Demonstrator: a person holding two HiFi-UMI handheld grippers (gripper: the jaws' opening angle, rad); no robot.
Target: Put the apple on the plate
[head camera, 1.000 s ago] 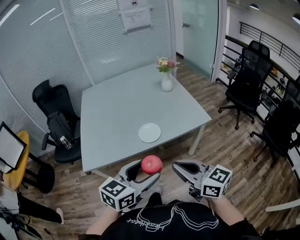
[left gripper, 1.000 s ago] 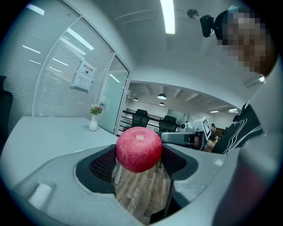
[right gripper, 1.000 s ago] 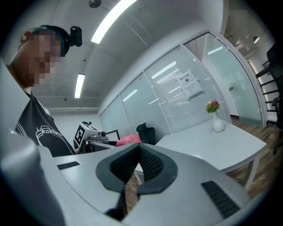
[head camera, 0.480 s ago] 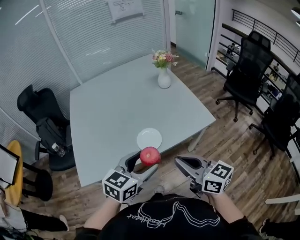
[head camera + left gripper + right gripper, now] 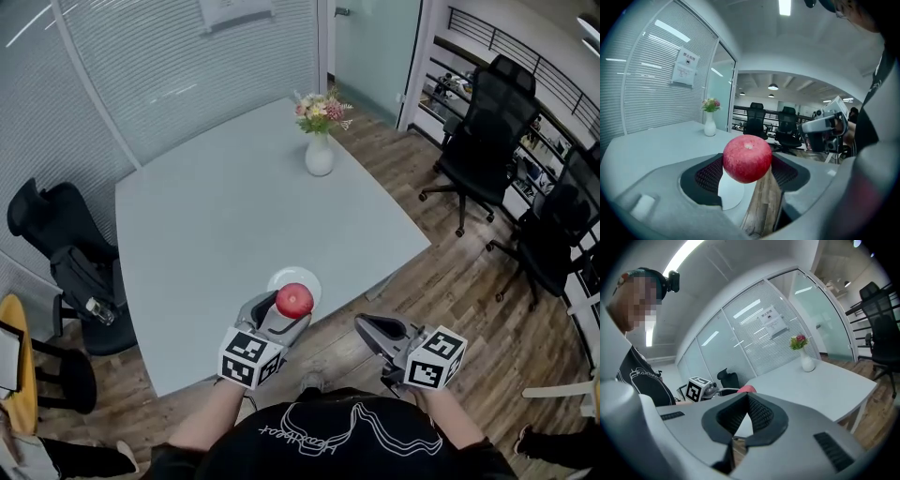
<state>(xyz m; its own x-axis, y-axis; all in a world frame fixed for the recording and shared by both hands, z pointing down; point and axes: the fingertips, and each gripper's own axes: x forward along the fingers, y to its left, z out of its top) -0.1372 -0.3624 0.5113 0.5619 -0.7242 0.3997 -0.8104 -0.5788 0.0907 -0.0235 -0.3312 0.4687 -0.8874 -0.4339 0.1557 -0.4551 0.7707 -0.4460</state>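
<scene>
Fingers (image 5: 708,174) of the left gripper (image 5: 284,315) are clamped on the red apple (image 5: 747,158), which is held over the white plate (image 5: 277,281) near the bench (image 5: 216,206) edge. To their right, the right gripper (image 5: 366,328) has its fingers pressed together, nothing between them.

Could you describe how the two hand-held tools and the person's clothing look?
Both the left tool and the right tool have light grey bodies, black ribbed pads inside the jaws, and a white cube with black square markers. The person wears a black top with a white line print.
</scene>
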